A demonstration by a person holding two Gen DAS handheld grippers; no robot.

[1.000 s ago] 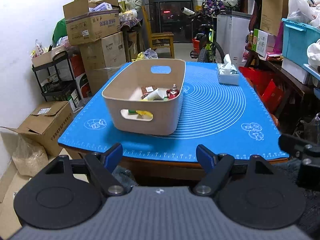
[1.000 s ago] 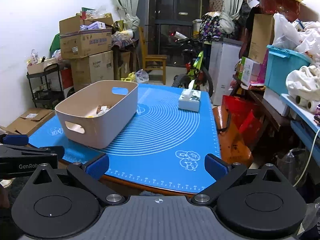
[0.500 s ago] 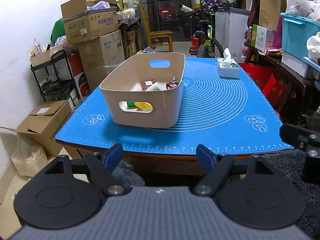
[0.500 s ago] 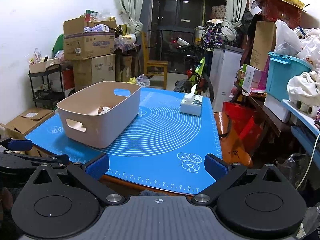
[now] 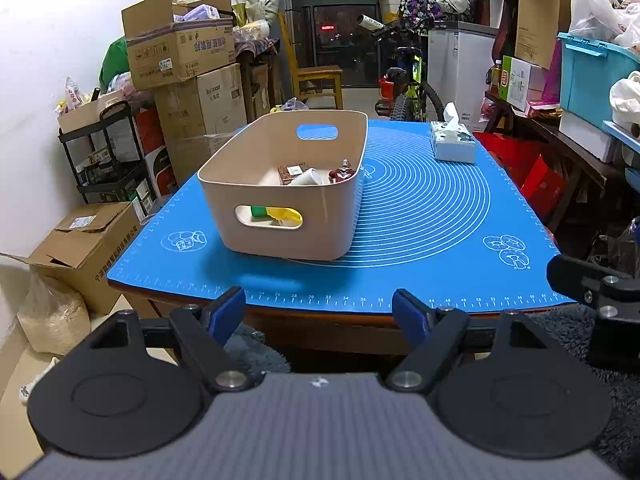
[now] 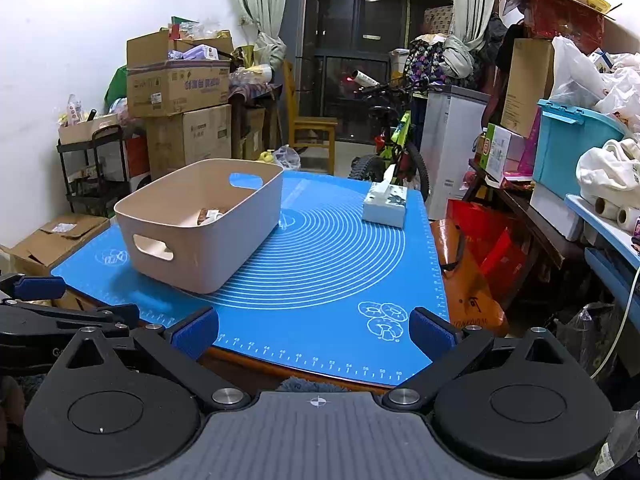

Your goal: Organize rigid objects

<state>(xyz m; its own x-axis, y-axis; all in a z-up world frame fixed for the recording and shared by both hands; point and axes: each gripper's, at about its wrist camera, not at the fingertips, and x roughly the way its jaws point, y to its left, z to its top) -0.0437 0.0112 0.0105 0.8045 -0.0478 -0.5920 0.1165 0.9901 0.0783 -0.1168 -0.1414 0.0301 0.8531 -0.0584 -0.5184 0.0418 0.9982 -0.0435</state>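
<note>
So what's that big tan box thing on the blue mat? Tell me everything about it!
The beige bin looks like smooth plastic, with rounded corners, an open top and an oval handle slot at each end. It sits upright on the blue mat, toward its left side. Small items lie inside: something yellow and green shows through the near slot, plus brown, white and red pieces. Neither gripper touches it.

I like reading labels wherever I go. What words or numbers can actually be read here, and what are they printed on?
"24, 26, 28 ... 56": ruler numbers along the near edge of the blue mat.
Cardboard boxes: printed characters and stickers, too blurred to read.
Green-and-white carton: print too small.
Left gripper body: white lettering, cut off.
Tissue box: pattern only.
Beige bin: no text.
</note>
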